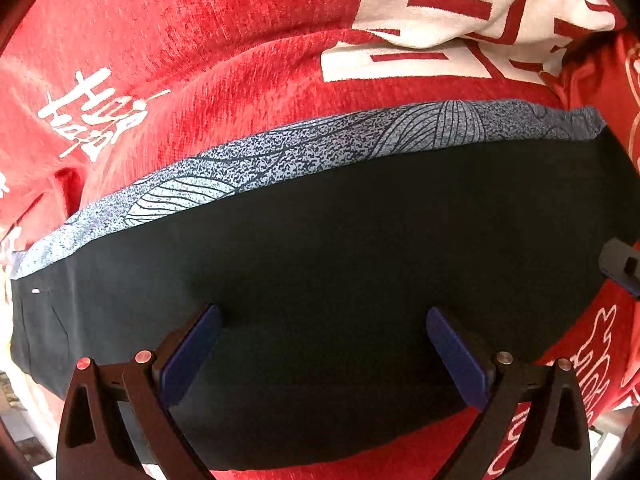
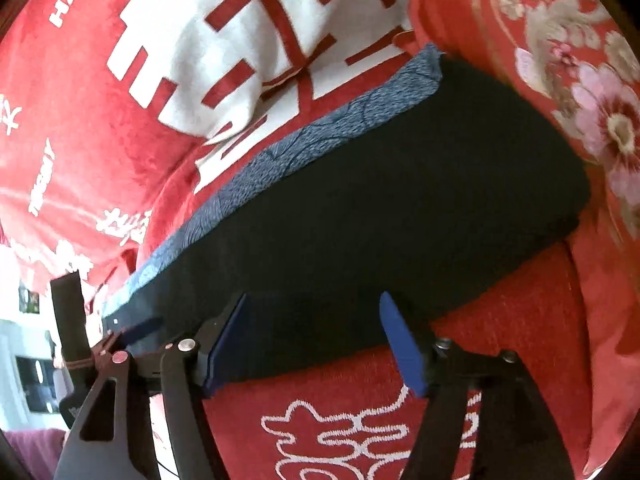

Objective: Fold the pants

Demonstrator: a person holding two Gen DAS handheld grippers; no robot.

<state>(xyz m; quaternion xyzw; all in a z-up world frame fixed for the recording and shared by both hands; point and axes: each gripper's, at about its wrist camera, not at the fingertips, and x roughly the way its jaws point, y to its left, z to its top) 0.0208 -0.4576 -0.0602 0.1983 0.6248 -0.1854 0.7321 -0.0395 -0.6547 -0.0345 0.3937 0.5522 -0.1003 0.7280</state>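
- Blue-padded fingers [image 1: 191, 354] of the left gripper [image 1: 324, 316] stood nearest the left wrist camera, spread wide with nothing between them, hovering over the near part of the pants [image 1: 340, 232].
- Over in the right wrist view, the right gripper [image 2: 314, 300] was likewise spread wide and held nothing; its fingertips sat over the near edge of the pants [image 2: 400, 208].
- The pants lay folded into a long dark slab on a red blanket [image 1: 180, 40], flat and smooth across the top.
- Along their far edge ran a blue-grey patterned band [image 1: 320, 144], printed with fine leaf-like lines; it showed in the right wrist view too [image 2: 320, 136].
- White lettering and a large white panel [image 1: 460, 4] with red characters marked the blanket beyond the pants.
- A red cushion with pink and gold flowers [image 2: 580, 92] sat just beside the pants' right end.
- Whether either gripper touched the fabric could not be told.
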